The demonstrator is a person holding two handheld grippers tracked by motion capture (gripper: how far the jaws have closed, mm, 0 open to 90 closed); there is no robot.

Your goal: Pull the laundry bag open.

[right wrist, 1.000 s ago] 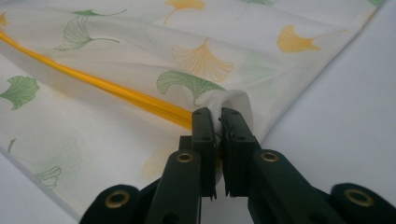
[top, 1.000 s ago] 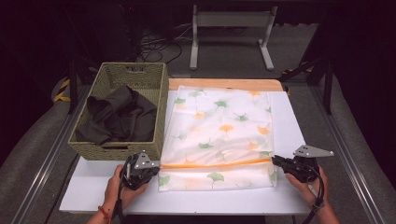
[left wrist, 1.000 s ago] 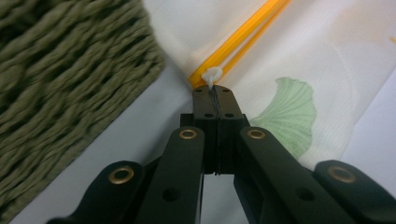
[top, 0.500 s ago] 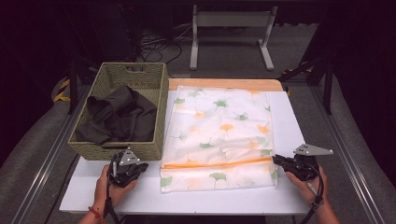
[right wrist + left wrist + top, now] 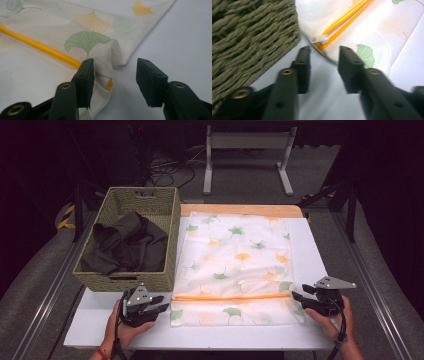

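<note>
The laundry bag, white w/ green and orange leaf print, lay flat on the white bench at centre frame in the high view, its orange zipper running across near the lower edge. At left sat a woven basket w/ dark clothes inside, touching the bag's left side.

Left gripper sat at lower left of the high view, just beside the bag's lower-left corner. Its jaws had just been opening and stood spread, nothing between them; in the left gripper view the white zipper pull lay just beyond the jaw tips, next to the basket wall.

Right gripper sat at lower right, at the bag's lower-right corner. Its jaws had also just been opening and stood spread; in the right gripper view a raised fold of the bag's corner stood between them, against the left-hand jaw, not pinched.
</note>
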